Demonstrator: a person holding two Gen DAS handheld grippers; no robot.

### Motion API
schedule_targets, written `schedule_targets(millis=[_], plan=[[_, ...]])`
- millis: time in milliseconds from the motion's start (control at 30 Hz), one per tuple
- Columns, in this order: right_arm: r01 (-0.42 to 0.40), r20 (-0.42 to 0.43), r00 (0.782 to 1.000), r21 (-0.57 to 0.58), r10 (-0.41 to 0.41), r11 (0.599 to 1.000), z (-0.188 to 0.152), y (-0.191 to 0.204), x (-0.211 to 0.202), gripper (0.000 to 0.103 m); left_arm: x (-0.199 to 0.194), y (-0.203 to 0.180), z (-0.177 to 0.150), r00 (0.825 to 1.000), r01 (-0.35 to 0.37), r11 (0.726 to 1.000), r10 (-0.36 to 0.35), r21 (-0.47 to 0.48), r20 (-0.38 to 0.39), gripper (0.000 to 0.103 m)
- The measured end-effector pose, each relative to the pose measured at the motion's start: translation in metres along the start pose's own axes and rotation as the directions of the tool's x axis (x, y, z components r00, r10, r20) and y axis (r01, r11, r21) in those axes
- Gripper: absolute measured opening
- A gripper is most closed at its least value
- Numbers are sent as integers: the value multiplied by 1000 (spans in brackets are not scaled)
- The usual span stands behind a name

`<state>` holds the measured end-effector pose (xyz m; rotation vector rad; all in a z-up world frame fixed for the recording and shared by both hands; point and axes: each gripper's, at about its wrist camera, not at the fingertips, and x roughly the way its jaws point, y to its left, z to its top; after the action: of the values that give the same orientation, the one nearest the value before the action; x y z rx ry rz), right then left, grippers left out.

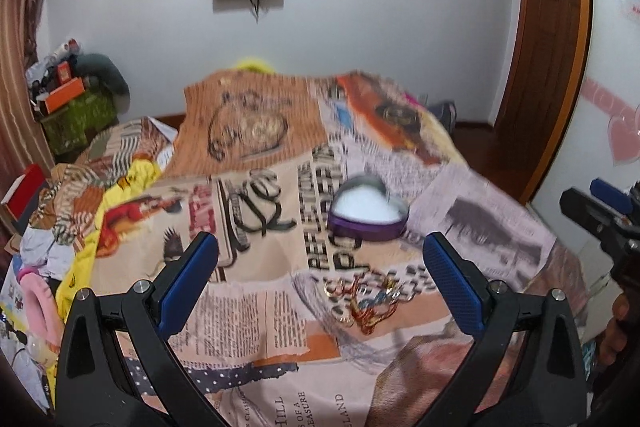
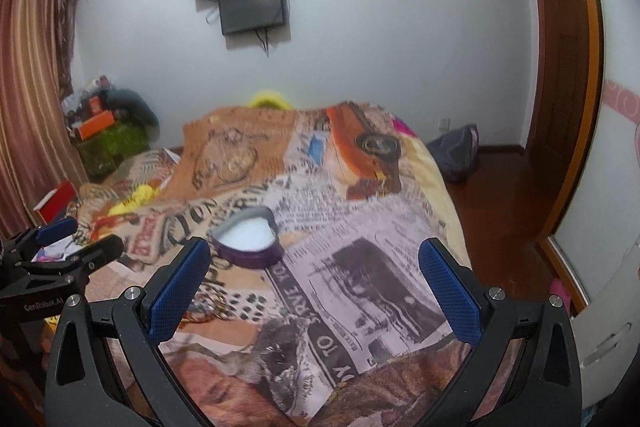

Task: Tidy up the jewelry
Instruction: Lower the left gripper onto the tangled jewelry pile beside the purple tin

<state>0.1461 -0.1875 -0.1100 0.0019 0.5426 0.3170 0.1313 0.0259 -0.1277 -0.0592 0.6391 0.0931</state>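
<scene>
Both grippers, left (image 1: 320,279) and right (image 2: 314,283), gape empty; jewelry (image 1: 368,301) looks light, tangly—pinch one strand.

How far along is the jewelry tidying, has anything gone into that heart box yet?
Barely started, it seems. The heart-shaped box sits open on the bedspread, its white inside looking empty. The tangled jewelry pile lies loose in front of it. Both the left claw and right claw are open and hold nothing. All the sorting is left.
</scene>
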Motion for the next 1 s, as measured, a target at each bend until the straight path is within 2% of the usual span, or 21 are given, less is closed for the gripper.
schedule_targets(millis=[200,267,367,467,500,600,733,833,967,1000], plan=[[1,-98,995,4,-1,1000,-13,-8,29,103,36,-3,-12,994,0,1000,0,-2,-105,103],[-4,-129,992,0,4,1000,-17,-10,38,103,46,-1,-15,990,20,1000,-22,-18,-136,103],[-12,-167,986,-10,10,1000,-23,-10,50,103,56,2,-19,985,43,998,-50,-44,-164,103],[-24,-202,979,-18,20,1000,-30,-9,59,103,67,3,-22,980,33,998,-42,-47,-196,103],[-30,-211,977,-19,25,999,-32,-9,62,103,69,3,-23,978,37,998,-45,-44,-206,100],[-52,-235,971,-22,46,998,-35,-8,71,103,79,1,-25,967,44,999,-50,-28,-249,83],[-81,-260,963,-37,69,996,-39,-5,80,101,89,-2,-29,955,82,996,-87,-29,-285,70],[-112,-279,956,-49,94,993,-42,-1,86,92,90,-5,-30,950,113,993,-116,-28,-289,61],[-160,-317,939,-59,133,985,-46,4,95,69,89,-8,-29,946,150,988,-150,-22,-288,49],[-174,-327,934,-59,146,983,-47,5,98,62,88,-9,-30,944,161,987,-160,-19,-289,42]])
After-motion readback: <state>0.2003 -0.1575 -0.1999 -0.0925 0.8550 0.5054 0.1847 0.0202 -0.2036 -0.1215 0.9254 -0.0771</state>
